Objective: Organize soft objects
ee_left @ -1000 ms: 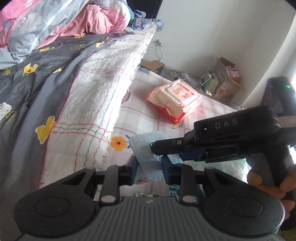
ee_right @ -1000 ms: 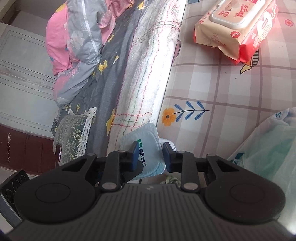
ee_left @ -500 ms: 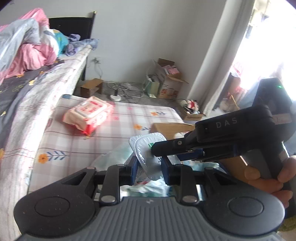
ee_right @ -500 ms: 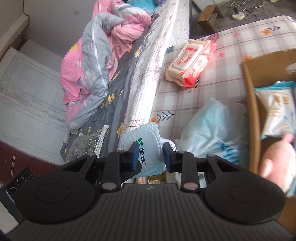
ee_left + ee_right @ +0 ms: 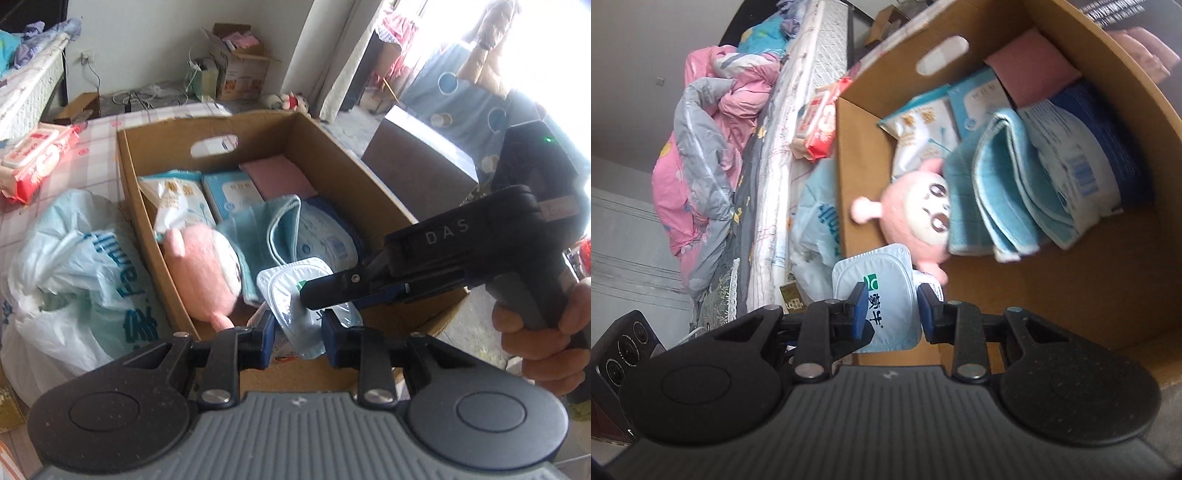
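The room has plain white walls. A bed with pink and grey bedding stands along one side. An open carton and cables occupy the floor. Strong daylight enters through the doorway.

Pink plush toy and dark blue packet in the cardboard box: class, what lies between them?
A folded light blue towel lies between the pink plush toy and the dark blue packet, clearest in the right wrist view.

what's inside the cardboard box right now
In the cardboard box: a pink plush toy, folded blue towel, tissue packs, pink pad. Whatever lies beneath them is covered.
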Tool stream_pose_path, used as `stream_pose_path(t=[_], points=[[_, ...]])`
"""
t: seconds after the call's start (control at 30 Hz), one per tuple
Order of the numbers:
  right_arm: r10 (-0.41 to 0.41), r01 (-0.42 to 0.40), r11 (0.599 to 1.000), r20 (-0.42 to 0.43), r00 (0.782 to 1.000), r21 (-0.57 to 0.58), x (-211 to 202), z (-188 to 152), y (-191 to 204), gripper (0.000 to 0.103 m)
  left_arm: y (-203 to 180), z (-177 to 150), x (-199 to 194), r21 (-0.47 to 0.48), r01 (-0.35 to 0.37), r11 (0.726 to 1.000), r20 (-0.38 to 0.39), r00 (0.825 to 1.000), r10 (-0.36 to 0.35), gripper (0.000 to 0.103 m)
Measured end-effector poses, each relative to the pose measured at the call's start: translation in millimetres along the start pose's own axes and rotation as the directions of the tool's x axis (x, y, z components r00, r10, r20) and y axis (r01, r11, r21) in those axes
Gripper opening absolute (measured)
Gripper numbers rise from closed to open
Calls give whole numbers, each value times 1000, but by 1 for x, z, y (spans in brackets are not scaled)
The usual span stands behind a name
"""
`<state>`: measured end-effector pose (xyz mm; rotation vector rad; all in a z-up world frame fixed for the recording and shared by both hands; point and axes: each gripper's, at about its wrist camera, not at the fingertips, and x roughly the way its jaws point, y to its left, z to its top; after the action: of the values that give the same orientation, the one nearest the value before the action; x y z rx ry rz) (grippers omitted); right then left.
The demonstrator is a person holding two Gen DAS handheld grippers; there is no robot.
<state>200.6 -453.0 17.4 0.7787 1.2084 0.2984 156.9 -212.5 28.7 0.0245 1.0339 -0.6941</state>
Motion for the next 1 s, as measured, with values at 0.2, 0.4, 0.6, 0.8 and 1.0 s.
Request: stream_pose_path(t=[0.2, 0.4, 0.6, 0.8, 1.0], points=[[-8, 11, 999, -91, 996, 35, 25, -8, -28, 30, -2, -10, 29, 4, -36, 999, -91, 995, 36, 28], [-17, 24, 999, -187, 982, 35, 48, -4, -37, 31, -1, -16, 45, 2, -59, 998, -155, 986, 59, 26], [-51, 61, 998, -225, 973, 33, 60, 1, -42, 35, -8, -17, 37, 34, -81, 996, -121, 989, 85, 27], [-48, 56, 998, -176, 983, 42, 50, 3, -50, 35, -5, -16, 16, 36, -76, 996, -59, 995, 78, 30], [-43, 47, 999, -181, 982, 20, 59, 8, -47, 35, 13, -20, -28, -2, -95, 995, 47, 994, 95, 32]])
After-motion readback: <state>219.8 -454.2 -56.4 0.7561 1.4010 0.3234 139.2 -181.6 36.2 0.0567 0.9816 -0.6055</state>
